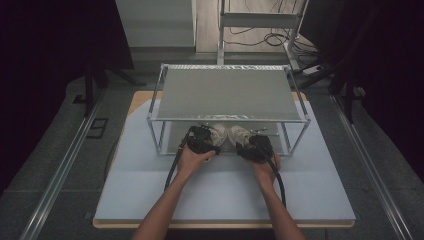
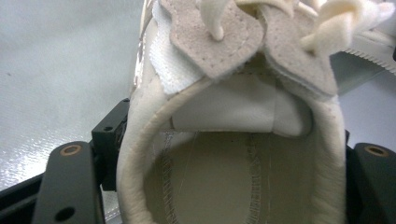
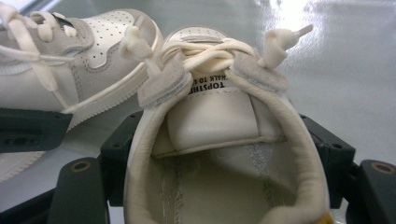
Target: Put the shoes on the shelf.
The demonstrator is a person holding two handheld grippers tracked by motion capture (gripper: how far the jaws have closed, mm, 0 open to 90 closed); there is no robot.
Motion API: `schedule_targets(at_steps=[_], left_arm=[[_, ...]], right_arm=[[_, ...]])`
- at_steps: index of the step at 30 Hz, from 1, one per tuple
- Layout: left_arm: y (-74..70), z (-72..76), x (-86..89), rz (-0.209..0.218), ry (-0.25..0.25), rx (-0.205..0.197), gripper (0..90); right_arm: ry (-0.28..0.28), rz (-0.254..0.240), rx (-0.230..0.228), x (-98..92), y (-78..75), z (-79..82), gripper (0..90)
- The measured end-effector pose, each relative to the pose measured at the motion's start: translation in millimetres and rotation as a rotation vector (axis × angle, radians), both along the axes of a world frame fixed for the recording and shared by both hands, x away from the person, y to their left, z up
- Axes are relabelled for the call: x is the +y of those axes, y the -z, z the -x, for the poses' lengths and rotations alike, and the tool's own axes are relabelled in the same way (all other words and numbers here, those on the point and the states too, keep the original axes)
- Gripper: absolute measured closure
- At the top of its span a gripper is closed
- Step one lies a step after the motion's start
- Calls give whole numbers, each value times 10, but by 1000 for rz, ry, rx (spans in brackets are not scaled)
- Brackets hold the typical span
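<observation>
Plainly cream, laced leather shoes [image 1: 231, 133]

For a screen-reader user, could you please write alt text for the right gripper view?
A cream sneaker, seen from its heel, sits between the two black jaws of the right gripper, its opening, tongue and knotted laces facing the camera. A second matching sneaker lies at upper left on the shiny grey shelf surface.

The left shoe [image 2: 233, 154] pairs smooth cream leather with rough suede eyelet tabs and fuzzy cloth laces [image 2: 336, 23]. The right shoe [image 3: 219, 154] looks alike, its toe perforated. Beneath them, the rack shelf [image 3: 350, 70] gleams glossy grey; its frame [image 1: 155, 95] is shiny metal.
</observation>
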State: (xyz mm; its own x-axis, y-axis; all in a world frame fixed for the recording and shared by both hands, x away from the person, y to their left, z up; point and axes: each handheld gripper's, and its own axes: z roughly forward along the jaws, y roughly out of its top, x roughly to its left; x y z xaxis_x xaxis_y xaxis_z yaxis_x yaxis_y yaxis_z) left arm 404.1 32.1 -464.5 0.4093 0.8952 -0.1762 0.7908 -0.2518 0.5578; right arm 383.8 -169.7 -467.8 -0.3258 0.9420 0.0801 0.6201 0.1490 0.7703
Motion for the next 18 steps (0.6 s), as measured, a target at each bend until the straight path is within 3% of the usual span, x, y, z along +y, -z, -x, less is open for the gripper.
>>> schedule_targets(at_steps=[1, 2, 4, 5, 9, 10, 11, 15, 18], left_arm=[[17, -32, 35, -47, 43, -11, 270], [46, -38, 16, 0, 41, -19, 267], [31, -30, 15, 30, 14, -30, 268], [15, -15, 13, 7, -16, -33, 267], [-3, 24, 37, 3, -14, -47, 242], [-15, 64, 31, 47, -26, -36, 239], [-35, 37, 129, -25, 67, -77, 234], [-94, 168, 208, 5, 58, -92, 222], [-153, 261, 317, 2, 92, -157, 222]], right_arm=[[1, 1, 4, 9, 13, -5, 275], [0, 9, 4, 17, 30, -11, 274], [5, 25, 12, 37, 49, -15, 268], [4, 24, 12, 43, 54, -13, 267], [2, 15, -12, 33, 30, 9, 245], [4, 12, -16, 31, 9, 22, 234], [-3, 8, -24, 25, -17, 37, 223], [-20, -7, -50, -12, -122, 134, 217], [-36, -26, -69, -65, -195, 211, 229]])
